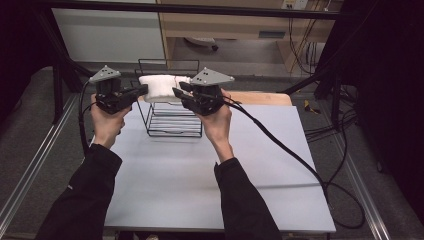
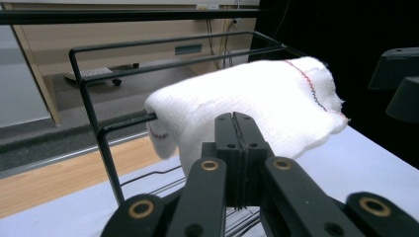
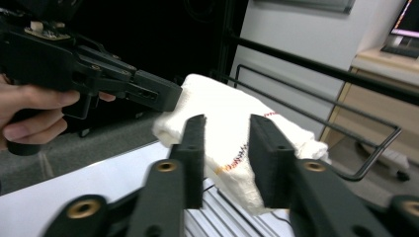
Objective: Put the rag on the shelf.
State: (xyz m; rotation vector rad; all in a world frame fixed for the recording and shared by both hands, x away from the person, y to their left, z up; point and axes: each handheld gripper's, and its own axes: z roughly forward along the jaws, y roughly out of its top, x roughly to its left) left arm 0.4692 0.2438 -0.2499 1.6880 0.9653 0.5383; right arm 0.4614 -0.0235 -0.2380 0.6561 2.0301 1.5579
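1. Left gripper (image 1: 141, 91) pinches the white cloth's (image 1: 159, 87) edge, keeping it draped over the wire rack (image 1: 172, 122).
2. Cloth rests across the rack's top rail.
3. Right gripper (image 1: 176, 92) stands released, jaws parted around the cloth's other end.

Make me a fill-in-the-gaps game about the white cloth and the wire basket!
1. The folded white woven cloth lies over the top rails of the black wire ____.
2. The left tool has its jaws ____ on the cloth's edge.
3. The right tool has a gap between its jaws, so they are ____.
4. The wire rack stands on a pale grey ____.

Missing words: rack (basket); shut; open; table
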